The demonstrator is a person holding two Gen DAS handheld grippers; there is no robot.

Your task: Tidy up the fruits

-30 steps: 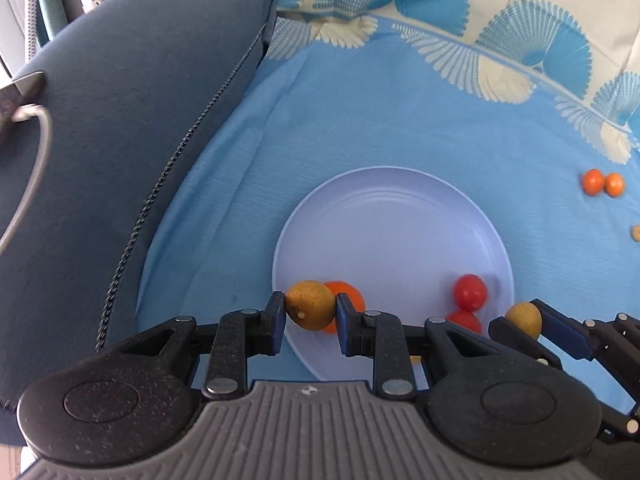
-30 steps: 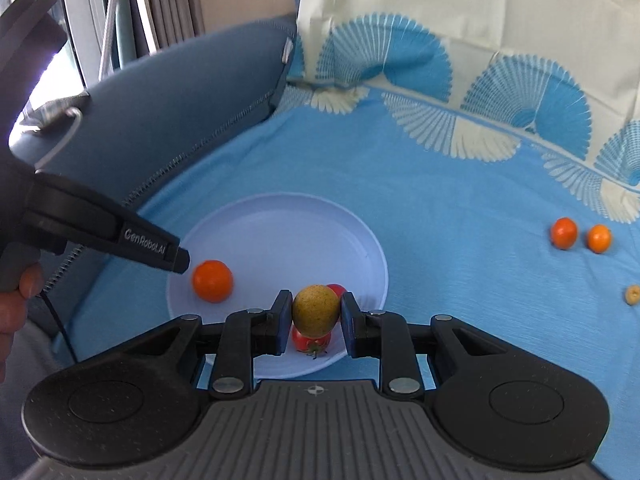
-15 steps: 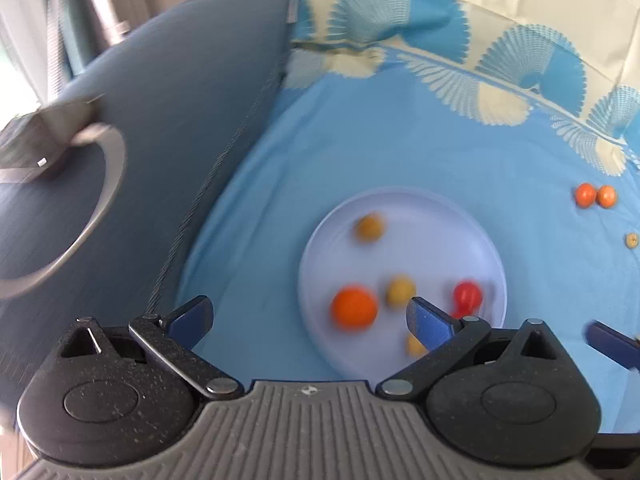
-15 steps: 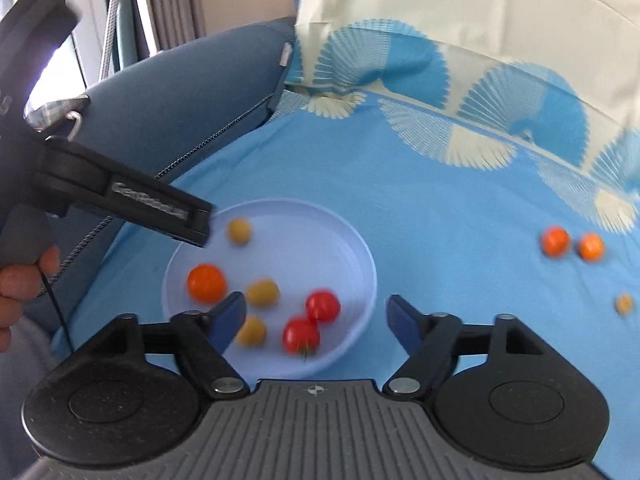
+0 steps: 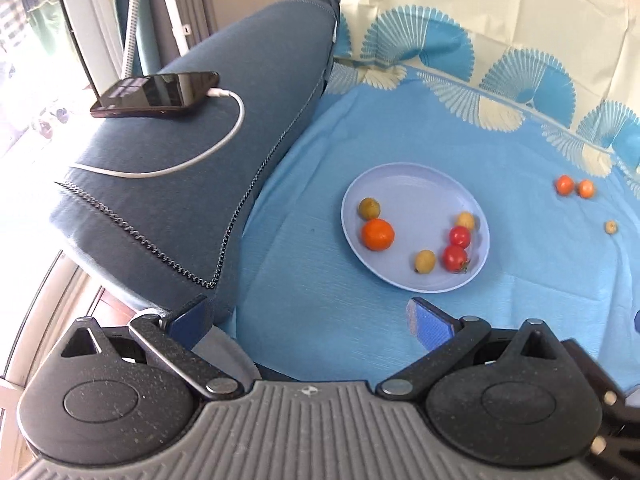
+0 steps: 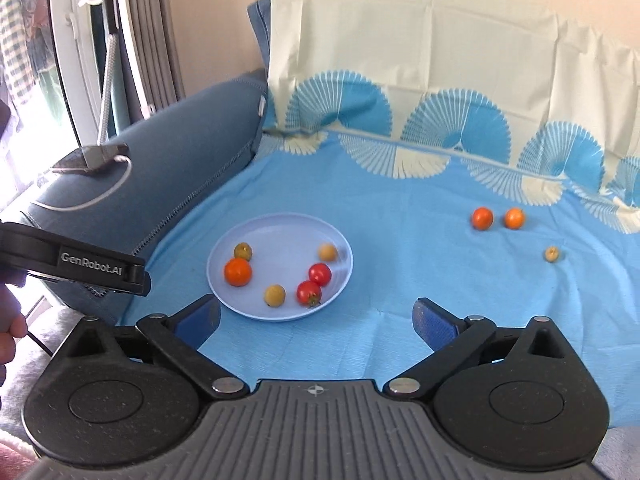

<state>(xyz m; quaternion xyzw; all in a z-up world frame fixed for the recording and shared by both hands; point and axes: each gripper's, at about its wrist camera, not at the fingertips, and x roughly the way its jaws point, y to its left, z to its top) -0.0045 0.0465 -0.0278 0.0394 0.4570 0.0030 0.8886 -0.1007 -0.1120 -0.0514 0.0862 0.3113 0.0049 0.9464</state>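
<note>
A pale blue plate [image 5: 416,192] [image 6: 284,232] lies on the blue cloth and holds an orange fruit [image 5: 377,234] [image 6: 238,272], two red tomatoes [image 5: 455,257] [image 6: 308,291] and three yellowish fruits [image 5: 425,261] [image 6: 275,294]. Two small orange fruits [image 5: 564,185] [image 6: 482,218] and one small yellow fruit [image 5: 610,226] [image 6: 552,254] rest on the cloth to the right. My left gripper [image 5: 308,318] is open and empty, back from the plate's near edge. The right gripper [image 6: 316,316] has its jaws opening, nothing between them, just short of the plate.
A phone [image 5: 156,94] on a white cable [image 5: 200,156] lies on the dark blue cushion [image 5: 180,208] left of the cloth. Cream fabric [image 6: 440,48] hangs behind. The left gripper's body [image 6: 80,268] and a hand [image 6: 10,332] show at the left of the right wrist view.
Both grippers let go of their yellowish fruits, which now lie on the plate. Both opened wide and drew back and up, so the plate looks smaller and farther.
</note>
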